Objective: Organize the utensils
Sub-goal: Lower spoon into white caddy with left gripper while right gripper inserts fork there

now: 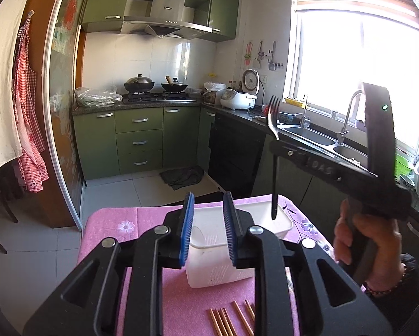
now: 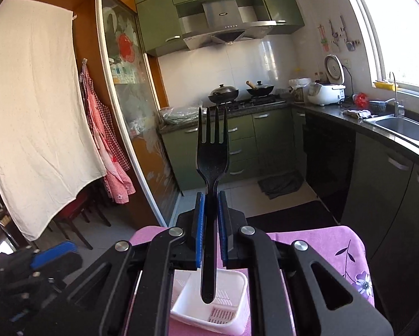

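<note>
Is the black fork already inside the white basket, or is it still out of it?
Out. The right hand-held gripper holds the black fork upright, tines up, handle end above the white basket.

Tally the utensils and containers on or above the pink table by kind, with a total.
Black plastic fork, gripped upright over the basket: 1
White slotted plastic utensil basket: 1
Copper-coloured chopsticks, partly cut off at the frame edge: at least 6
Total: at least 8

Matt black plastic fork (image 2: 212, 151); white plastic basket (image 2: 231, 305); pink cloth (image 1: 187, 302).
</note>
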Demonstrator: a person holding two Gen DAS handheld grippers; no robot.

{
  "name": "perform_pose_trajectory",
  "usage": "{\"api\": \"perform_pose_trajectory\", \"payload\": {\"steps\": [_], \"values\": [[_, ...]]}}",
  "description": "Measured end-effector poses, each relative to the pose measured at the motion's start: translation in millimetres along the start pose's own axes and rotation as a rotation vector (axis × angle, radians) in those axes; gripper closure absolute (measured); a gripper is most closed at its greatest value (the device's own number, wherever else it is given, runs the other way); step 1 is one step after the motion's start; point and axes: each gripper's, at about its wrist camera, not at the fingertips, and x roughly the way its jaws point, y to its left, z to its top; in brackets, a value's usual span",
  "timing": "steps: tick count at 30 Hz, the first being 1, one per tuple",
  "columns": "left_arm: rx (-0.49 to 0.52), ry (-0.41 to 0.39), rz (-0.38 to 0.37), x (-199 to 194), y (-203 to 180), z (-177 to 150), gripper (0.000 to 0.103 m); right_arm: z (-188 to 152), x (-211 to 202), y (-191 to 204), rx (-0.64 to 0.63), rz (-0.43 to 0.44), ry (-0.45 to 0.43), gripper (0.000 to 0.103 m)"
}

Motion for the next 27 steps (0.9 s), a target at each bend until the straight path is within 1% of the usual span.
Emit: {"api": "perform_pose_trajectory", "payload": {"steps": [2,7,11,13,18,20,23,25,27], "values": [[0.005,0.014,-0.006,-4,0,-4,0.082,-11,7,-1,0.001,0.006,0.016,0.093],[-0.013,0.077,-0.035,-5,0,-14,0.082,-34,9,0,-0.035,-0.003,0.028,0.093],[-0.002,0.104,-0.035,-9,-6,-22,0.082,-52,8,-2,-0.041,-0.002,0.058,0.092],[0.011,0.120,-0.034,-11,-10,-25,0.082,-60,2,-4,-0.043,-0.001,0.066,0.085],[0.025,0.165,-0.024,-17,-19,-34,0.082,-68,-21,-8,-0.046,-0.006,0.071,0.085],[0.017,0.193,-0.024,-18,-19,-39,0.082,-69,-34,-9,-0.037,-0.003,0.072,0.080],[-0.017,0.259,-0.017,-15,-16,-52,0.081,-76,-58,-12,-0.032,-0.008,0.092,0.079],[-0.044,0.335,-0.011,-8,-14,-64,0.081,-87,-74,-14,-0.037,-0.013,0.129,0.078],[-0.064,0.431,-0.002,4,-13,-79,0.081,-104,-83,-17,-0.047,-0.024,0.192,0.078]]}}
